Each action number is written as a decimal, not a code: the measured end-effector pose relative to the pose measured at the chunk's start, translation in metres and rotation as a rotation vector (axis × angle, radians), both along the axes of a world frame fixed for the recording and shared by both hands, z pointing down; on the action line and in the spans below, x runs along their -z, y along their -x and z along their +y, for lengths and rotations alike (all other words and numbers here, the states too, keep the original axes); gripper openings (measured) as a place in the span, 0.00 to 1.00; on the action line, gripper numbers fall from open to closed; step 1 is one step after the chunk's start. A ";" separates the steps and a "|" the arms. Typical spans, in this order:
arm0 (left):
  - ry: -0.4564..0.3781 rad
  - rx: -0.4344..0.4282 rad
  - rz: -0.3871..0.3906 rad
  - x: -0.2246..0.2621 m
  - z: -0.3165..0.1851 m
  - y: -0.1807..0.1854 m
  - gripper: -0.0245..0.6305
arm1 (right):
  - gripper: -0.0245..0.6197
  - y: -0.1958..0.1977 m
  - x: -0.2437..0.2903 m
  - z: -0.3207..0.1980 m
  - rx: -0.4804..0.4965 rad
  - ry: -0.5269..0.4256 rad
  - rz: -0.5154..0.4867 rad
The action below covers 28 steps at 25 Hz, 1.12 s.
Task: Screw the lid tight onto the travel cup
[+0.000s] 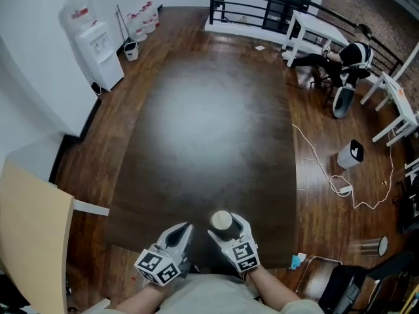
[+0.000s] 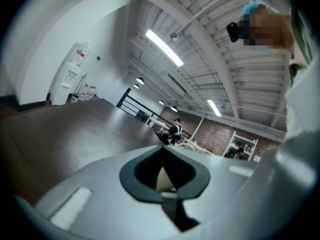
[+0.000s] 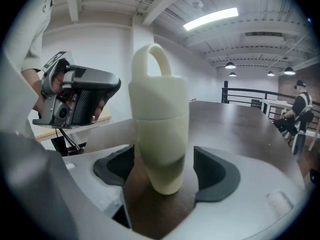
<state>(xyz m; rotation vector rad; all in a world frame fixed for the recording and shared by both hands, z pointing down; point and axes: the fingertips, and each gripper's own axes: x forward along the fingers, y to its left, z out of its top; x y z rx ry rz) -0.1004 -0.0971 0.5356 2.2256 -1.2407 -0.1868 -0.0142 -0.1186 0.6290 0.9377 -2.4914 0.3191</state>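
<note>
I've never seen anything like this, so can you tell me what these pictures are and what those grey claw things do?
A person holds a grey two-jaw gripper in each hand, like big tongs. One picture comes from a camera on the person's head, looking down at a dark brown wooden table. The other two come from cameras riding on the grippers. The left gripper is shut and holds nothing. The right gripper has its jaws opening around a cream plastic travel cup standing on the table, with its loop-handled lid on top.
</note>
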 end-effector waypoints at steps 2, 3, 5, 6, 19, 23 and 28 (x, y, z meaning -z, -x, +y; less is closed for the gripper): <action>-0.012 -0.004 -0.003 0.003 0.004 0.001 0.04 | 0.60 -0.020 0.006 0.012 -0.063 0.010 -0.010; -0.015 -0.007 -0.004 0.003 0.007 0.001 0.04 | 0.60 -0.028 0.011 0.018 -0.097 0.010 -0.016; -0.016 -0.020 0.000 0.005 0.014 0.003 0.04 | 0.60 -0.039 0.024 0.029 -0.158 0.005 -0.035; -0.016 -0.028 0.006 0.006 0.019 0.004 0.04 | 0.60 -0.040 0.033 0.034 -0.184 0.003 -0.046; -0.102 -0.223 0.028 0.034 0.050 -0.034 0.04 | 0.10 -0.051 0.124 0.086 -0.370 -0.119 -0.074; -0.145 -0.232 0.007 0.046 0.066 -0.052 0.04 | 0.04 -0.058 0.142 0.097 -0.370 -0.160 -0.104; -0.181 -0.234 -0.014 0.063 0.100 -0.082 0.04 | 0.04 -0.071 0.161 0.128 -0.352 -0.223 -0.146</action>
